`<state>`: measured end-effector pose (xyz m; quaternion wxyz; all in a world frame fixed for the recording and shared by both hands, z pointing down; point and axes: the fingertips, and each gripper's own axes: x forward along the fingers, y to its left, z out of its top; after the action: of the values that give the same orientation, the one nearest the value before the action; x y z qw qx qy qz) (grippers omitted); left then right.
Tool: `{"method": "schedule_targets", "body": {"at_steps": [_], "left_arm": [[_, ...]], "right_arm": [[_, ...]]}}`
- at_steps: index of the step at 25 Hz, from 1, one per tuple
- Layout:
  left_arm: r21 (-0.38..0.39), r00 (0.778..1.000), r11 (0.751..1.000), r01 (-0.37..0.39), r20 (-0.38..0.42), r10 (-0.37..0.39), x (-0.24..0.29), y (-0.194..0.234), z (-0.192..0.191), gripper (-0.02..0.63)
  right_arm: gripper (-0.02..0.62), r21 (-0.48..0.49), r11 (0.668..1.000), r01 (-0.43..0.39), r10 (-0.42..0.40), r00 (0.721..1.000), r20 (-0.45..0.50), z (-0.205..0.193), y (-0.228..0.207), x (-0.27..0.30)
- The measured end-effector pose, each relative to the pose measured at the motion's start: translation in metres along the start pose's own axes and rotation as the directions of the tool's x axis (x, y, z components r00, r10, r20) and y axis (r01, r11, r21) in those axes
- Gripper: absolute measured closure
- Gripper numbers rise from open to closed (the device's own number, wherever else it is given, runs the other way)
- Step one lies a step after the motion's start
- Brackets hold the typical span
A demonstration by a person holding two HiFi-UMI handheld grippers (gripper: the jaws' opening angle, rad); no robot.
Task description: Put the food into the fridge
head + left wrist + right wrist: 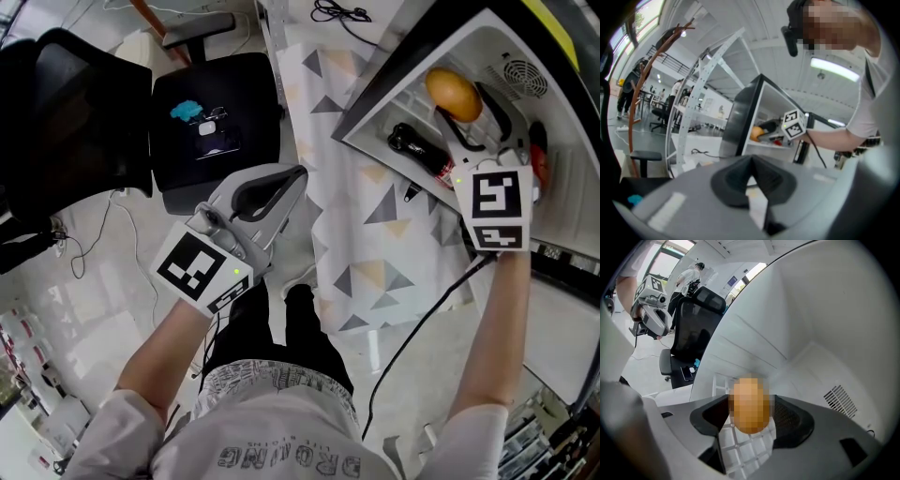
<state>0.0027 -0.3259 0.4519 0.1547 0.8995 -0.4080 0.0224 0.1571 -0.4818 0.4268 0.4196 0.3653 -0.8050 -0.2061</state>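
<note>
The fridge (570,192) stands open at the upper right of the head view, white inside. My right gripper (472,109) reaches into it, jaws closed on an orange-brown round food (453,92). In the right gripper view that food (749,404) fills the gap in my right gripper (751,409), just above a white wire shelf (740,448). My left gripper (295,176) hangs low outside the fridge, over the floor, jaws together with nothing in them. The left gripper view shows my left gripper (752,164) pointing toward the fridge (768,101).
A black object (420,148) and a red item (541,164) lie inside the fridge near the food. A cloth with triangle print (375,216) covers the table below the fridge. A black office chair (216,122) with a phone on it stands left. A cable (422,319) trails from my right gripper.
</note>
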Motion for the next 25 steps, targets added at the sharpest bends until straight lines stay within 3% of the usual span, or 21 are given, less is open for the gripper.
{"method": "schedule_targets", "body": {"at_steps": [16,20,25], "left_arm": [[0.032,1.0,0.999,0.003,-0.003,-0.003,-0.001,-0.002,0.013,0.598],[0.048,1.0,0.999,0.004,-0.003,-0.004,-0.002,-0.005,0.021,0.598],[0.078,1.0,0.997,0.014,0.006,-0.015,0.0,-0.011,0.04,0.598]], "right_arm": [[0.331,0.046,0.999,-0.015,0.013,0.999,0.047,0.009,0.004,-0.016],[0.331,0.131,0.991,-0.005,-0.008,0.995,0.103,0.02,0.006,-0.034],[0.333,0.286,0.958,-0.024,-0.027,0.984,0.174,0.026,0.018,-0.066]]}}
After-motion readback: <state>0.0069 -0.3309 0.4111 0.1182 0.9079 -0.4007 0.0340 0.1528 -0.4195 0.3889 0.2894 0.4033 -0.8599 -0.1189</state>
